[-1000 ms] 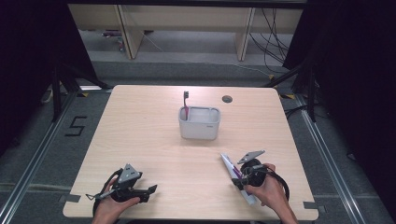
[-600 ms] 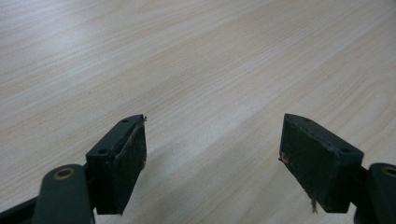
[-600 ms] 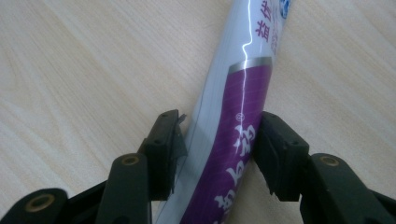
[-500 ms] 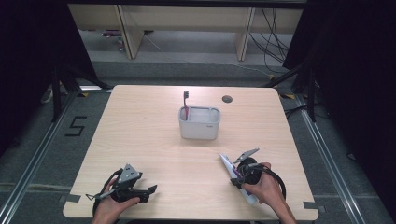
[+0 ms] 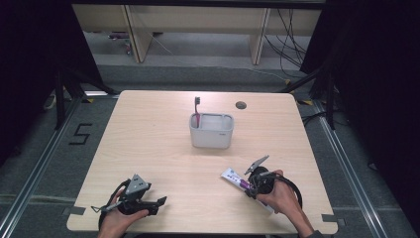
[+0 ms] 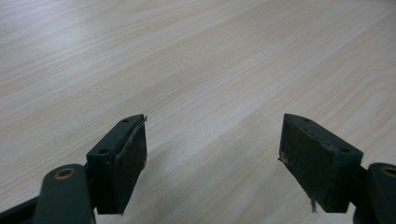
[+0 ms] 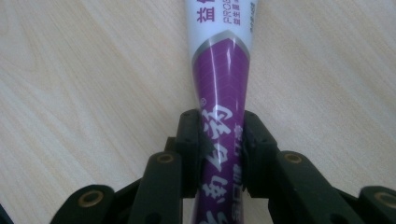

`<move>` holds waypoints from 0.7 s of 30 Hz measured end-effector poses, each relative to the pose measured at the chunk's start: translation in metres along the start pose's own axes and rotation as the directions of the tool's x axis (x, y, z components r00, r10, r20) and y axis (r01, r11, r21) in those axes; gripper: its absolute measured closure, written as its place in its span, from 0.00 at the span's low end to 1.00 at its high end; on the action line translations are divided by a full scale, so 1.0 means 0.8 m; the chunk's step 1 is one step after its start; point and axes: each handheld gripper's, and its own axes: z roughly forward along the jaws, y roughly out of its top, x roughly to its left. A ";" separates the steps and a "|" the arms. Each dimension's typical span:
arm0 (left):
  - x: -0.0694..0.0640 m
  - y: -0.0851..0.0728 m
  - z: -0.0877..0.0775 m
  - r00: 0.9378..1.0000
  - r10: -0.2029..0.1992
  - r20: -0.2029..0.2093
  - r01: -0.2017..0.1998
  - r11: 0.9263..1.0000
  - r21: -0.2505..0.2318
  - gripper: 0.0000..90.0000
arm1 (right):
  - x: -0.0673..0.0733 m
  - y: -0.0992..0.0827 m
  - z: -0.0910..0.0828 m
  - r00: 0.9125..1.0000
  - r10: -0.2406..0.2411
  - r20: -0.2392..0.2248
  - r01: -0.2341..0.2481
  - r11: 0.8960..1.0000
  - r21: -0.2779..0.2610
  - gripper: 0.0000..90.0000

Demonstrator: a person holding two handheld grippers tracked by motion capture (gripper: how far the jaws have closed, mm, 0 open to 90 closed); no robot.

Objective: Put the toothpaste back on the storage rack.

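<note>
Over the last moment the right gripper (image 7: 219, 140) had barely shifted on the table, but its two black jaws had been closing, and by now they were pinched against the sides of the purple-and-white plastic toothpaste tube (image 7: 219, 79). In the right gripper view the pads pressed on the purple part of the tube from both sides, with the white printed end running out ahead of them. From above, the tube (image 5: 234, 178) lay flat on the pale wooden table (image 5: 148, 144), near its front right, and the right gripper (image 5: 253, 184) sat at the tube's nearer end. It looked to me as though the grasp had only just been made, with the tube not yet lifted, so I took picking it up to be the next step, perhaps toward the holder.

The left gripper (image 5: 157, 202) had kept to its place near the front left edge. Its jaws stood wide apart with nothing between them but bare wood, as the left gripper view (image 6: 212, 149) showed.

I counted one toothpaste tube and one white rectangular holder (image 5: 211, 131) near the middle of the table. One red-handled toothbrush (image 5: 197, 111) stood upright in the holder's left end. There were two grippers, and one small dark round spot (image 5: 241, 105) lay beyond the holder.
</note>
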 end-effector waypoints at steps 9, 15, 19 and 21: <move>0.000 0.000 0.001 1.000 -0.004 -0.008 0.004 1.000 0.000 0.26 | -0.003 0.005 -0.001 0.999 -0.034 0.001 0.034 0.999 0.024 0.83; 0.001 0.001 0.000 1.000 -0.001 -0.003 0.001 1.000 -0.002 0.27 | -0.003 0.005 -0.005 0.998 -0.055 0.017 0.055 0.998 0.009 0.84; 0.002 0.001 0.000 1.000 0.000 -0.003 0.000 1.000 0.000 0.27 | -0.006 0.003 -0.021 1.000 -0.013 0.009 0.013 0.999 -0.043 0.84; 0.001 0.001 -0.001 1.000 0.001 -0.007 -0.001 1.000 -0.002 0.27 | -0.008 0.004 -0.023 1.000 -0.030 0.004 0.030 0.998 -0.060 0.84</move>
